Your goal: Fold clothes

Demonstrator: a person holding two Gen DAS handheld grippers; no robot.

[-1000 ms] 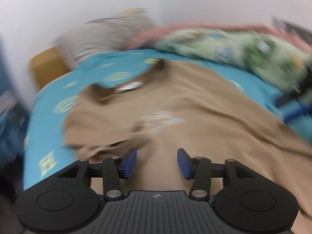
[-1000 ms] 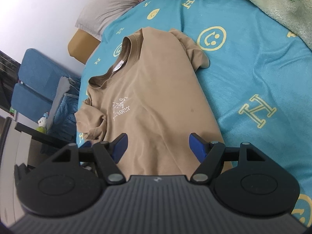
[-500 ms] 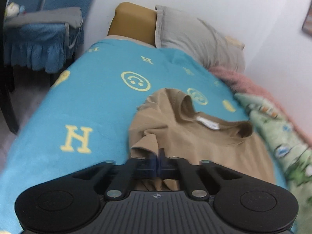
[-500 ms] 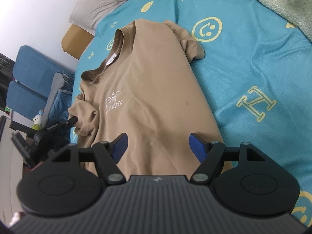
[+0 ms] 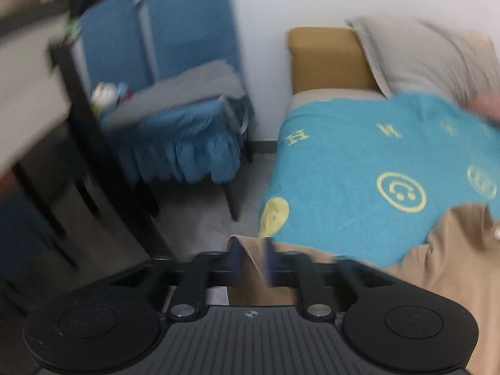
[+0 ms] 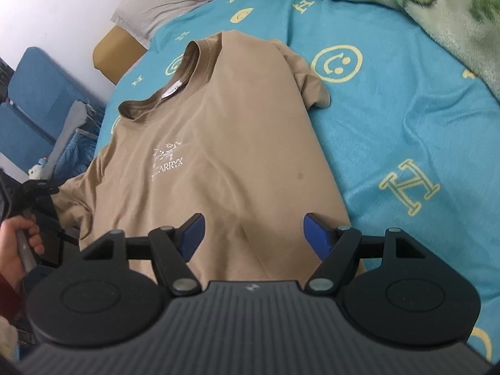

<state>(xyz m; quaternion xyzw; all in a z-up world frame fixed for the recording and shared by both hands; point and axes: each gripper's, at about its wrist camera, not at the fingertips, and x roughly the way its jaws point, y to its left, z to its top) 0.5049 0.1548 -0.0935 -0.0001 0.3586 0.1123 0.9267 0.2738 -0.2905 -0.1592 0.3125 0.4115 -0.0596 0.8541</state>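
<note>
A tan T-shirt (image 6: pixel 237 143) with a white chest logo lies face up on the blue bed cover (image 6: pixel 406 118), collar toward the pillow. My left gripper (image 5: pixel 251 261) is shut on the shirt's left sleeve (image 5: pixel 250 268) and holds it out past the bed's edge; it also shows at the left of the right wrist view (image 6: pixel 40 190), held by a hand. My right gripper (image 6: pixel 253 234) is open and empty, hovering over the shirt's lower part. The shirt's right sleeve (image 6: pixel 309 84) lies bunched on the cover.
A grey pillow (image 6: pixel 168 3) and tan headboard block (image 5: pixel 325 59) sit at the bed's head. A green patterned blanket (image 6: pixel 437 9) lies along the far side. Blue chairs (image 5: pixel 175 93) and a dark desk (image 5: pixel 62 143) stand beside the bed on the left.
My left gripper closed on the left sleeve and pulled it outward off the bed's side, so the sleeve is now stretched. My right gripper stayed open over the hem.
</note>
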